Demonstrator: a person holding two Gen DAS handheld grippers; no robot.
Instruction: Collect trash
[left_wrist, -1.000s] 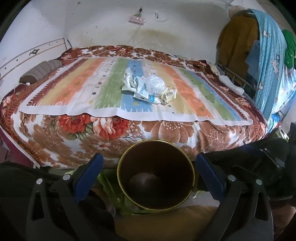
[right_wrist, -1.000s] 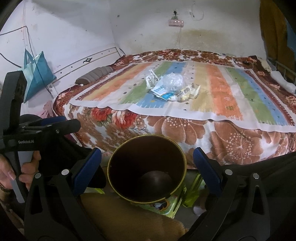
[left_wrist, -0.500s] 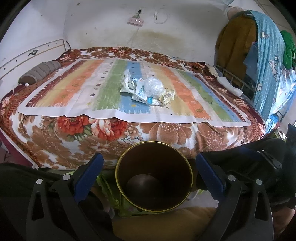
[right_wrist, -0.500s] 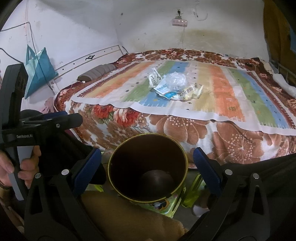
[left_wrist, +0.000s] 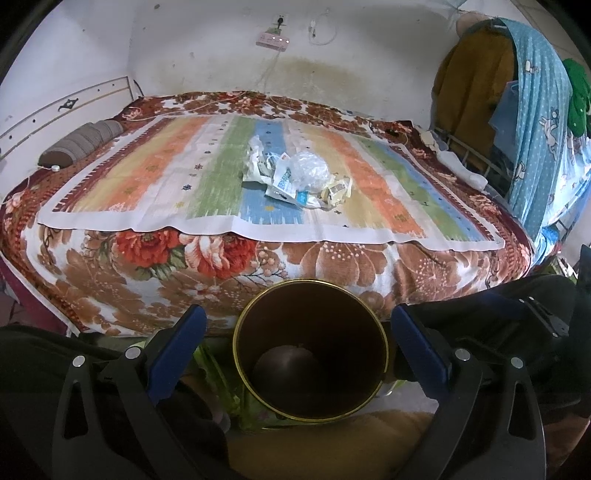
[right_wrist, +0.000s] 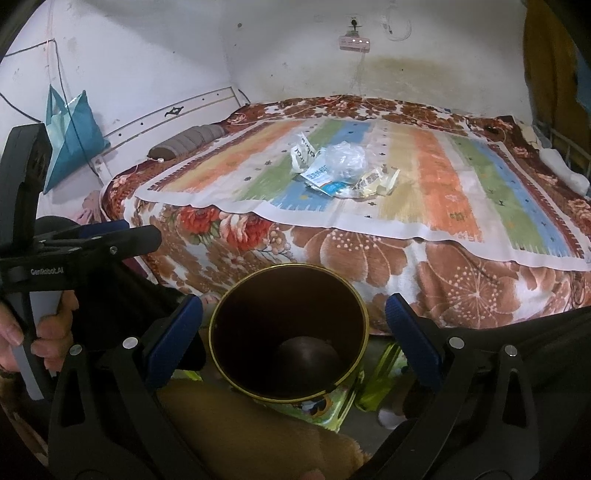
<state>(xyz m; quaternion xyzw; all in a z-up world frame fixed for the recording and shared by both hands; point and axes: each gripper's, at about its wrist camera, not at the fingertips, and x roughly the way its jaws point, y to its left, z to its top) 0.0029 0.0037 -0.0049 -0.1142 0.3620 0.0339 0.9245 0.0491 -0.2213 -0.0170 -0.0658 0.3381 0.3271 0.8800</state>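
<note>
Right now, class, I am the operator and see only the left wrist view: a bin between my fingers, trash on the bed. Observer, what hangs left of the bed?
Observer: A teal bag hangs on the wall beside the headboard.
Operator: Is my left gripper visible from outside?
Observer: Yes, the right wrist view shows the left gripper side-on, gripped by a hand.
Operator: And the bin's outside?
Observer: The bin has a green and yellow print under its gold rim.

A floral-blanketed bed carries a striped cloth (crumpled trash heaped mid-cloth).
</note>
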